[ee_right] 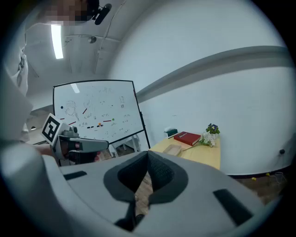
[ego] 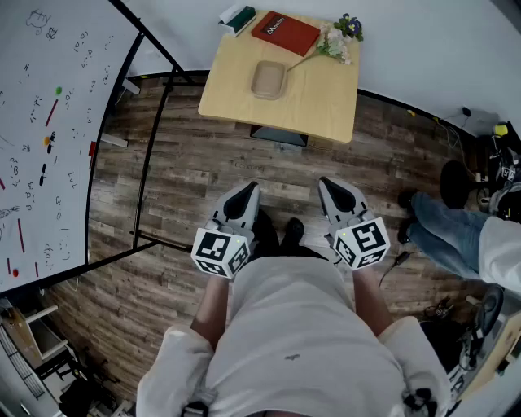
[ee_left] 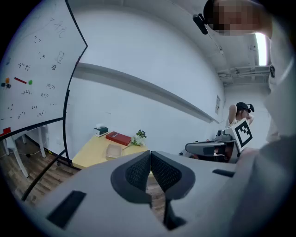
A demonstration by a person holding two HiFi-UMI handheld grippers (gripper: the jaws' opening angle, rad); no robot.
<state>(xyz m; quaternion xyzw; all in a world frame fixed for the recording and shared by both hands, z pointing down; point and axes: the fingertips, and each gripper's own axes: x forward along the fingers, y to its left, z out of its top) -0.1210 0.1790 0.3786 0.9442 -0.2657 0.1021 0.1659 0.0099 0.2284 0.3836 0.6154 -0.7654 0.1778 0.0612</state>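
Seen from the head view, a person holds the left gripper (ego: 247, 190) and the right gripper (ego: 326, 184) side by side, close to the body, above a wooden floor (ego: 203, 163). Both point toward a far table (ego: 326, 106) and are well apart from it. On the table lie a tan tray (ego: 268, 80) near its middle, a red book (ego: 285, 32) at the far edge, flowers (ego: 342, 37) to the right of the book, and a small box (ego: 237, 16) at the far left corner. A whiteboard (ego: 49, 122) stands to the left. Only this view shows the legs (ego: 452, 236) of a seated person at the right. The gripper views add what the head view cannot. In each, the ribbed pads meet with nothing between them, so both sets of jaws are together and empty. Each also catches the other gripper off to one side.
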